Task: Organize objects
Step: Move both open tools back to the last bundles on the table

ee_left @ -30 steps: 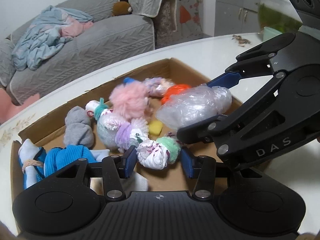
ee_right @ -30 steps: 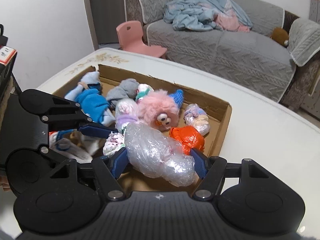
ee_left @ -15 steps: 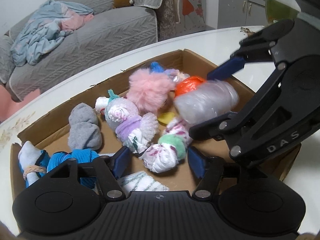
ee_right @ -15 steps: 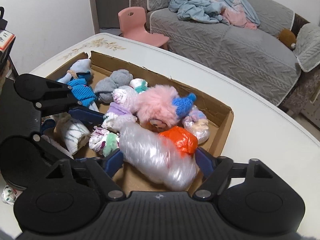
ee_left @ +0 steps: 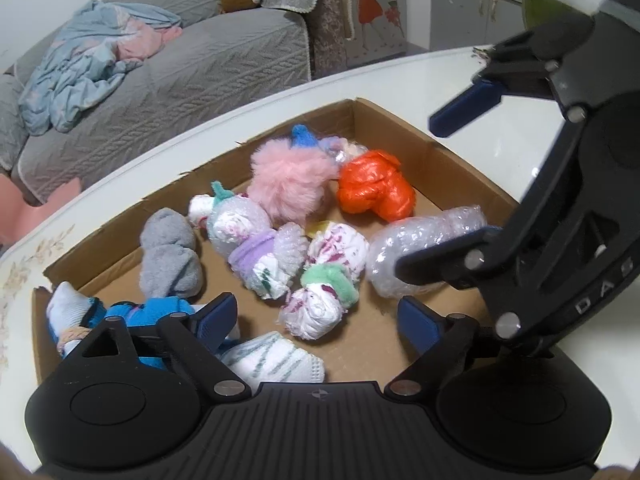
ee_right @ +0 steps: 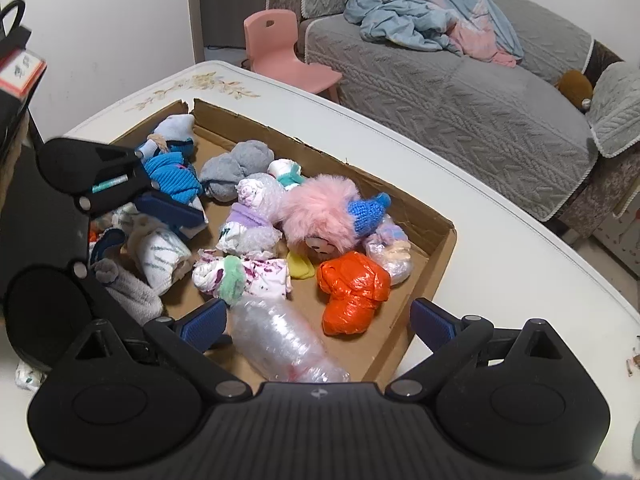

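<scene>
From my left wrist feed, the only lettering I can read is "DAS", pale capitals on the black body of the right gripper (ee_left: pixel 456 216), out at about four o'clock. On my right wrist feed, a red-bordered white label (ee_right: pixel 22 72) sits on a dark object at ten o'clock; it carries characters, but they are too blurred for me to make out.

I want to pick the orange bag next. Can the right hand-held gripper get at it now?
Probably yes. The right hand-held gripper is open, and the orange bag lies uncovered just ahead; only the bubble-wrap roll lies between its fingers.
</scene>
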`<state>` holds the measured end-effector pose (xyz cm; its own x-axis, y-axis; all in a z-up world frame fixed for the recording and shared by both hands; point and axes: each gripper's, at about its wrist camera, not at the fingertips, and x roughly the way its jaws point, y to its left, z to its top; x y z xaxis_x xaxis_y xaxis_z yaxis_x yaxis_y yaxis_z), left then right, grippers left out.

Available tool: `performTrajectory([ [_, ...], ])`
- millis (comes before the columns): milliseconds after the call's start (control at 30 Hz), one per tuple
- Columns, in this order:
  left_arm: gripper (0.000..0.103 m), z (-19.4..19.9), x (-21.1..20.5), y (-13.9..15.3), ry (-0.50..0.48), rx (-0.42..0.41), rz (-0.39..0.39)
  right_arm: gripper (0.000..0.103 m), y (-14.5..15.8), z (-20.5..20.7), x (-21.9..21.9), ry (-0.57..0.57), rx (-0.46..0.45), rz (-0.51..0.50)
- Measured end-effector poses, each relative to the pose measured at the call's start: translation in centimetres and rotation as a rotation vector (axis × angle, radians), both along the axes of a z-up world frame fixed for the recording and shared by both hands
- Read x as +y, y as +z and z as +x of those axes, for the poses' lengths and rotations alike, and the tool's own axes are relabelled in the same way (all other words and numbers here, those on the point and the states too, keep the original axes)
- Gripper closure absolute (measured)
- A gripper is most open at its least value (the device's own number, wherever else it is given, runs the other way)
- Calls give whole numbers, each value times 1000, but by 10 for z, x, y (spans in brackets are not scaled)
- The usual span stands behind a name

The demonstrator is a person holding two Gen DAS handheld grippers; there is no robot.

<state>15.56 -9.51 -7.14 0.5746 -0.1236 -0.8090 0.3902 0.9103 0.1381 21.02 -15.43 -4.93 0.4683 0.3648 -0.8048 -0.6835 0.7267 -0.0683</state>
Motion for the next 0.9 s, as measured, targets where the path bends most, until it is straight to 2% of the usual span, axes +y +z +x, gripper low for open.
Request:
performTrajectory([
  [433,7,-10,11,17,33,-18,-11,2,13,-8,7,-18,-10,-1],
  [900,3,-39,34,33,71,-46,-27,1,22,-28,19,-45,-3,2],
])
